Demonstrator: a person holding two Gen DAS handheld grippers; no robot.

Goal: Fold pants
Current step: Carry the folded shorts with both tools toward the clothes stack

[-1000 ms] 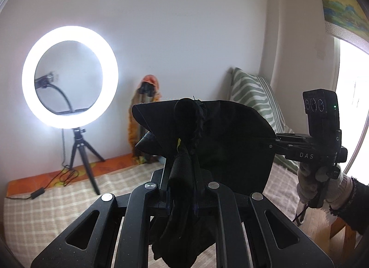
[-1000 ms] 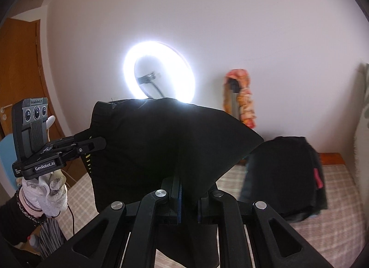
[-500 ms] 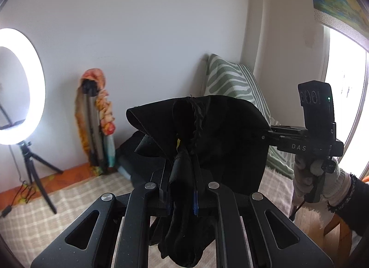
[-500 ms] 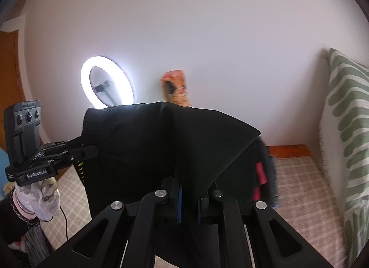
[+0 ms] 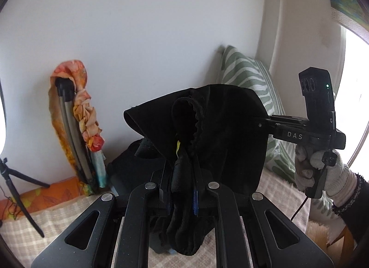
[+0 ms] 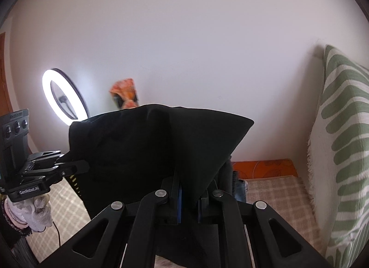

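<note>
A checked bed cover point(image 5: 57, 219) fills the bottom of both views, a striped green pillow point(image 6: 341, 143) at the right edge. Black pants point(image 6: 150, 152) hang mid-frame, held above the cover between both tools. The left gripper point(image 5: 182, 189) pinches a bunched edge; the right gripper point(image 6: 189, 201) is clamped on another. A ring light point(image 6: 62, 97) glows at centre left.

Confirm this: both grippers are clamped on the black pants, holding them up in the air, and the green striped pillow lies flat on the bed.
Not quite. The green striped pillow stands upright against the wall, as the right wrist view shows. The left gripper and right gripper do hold the black pants aloft.
</note>
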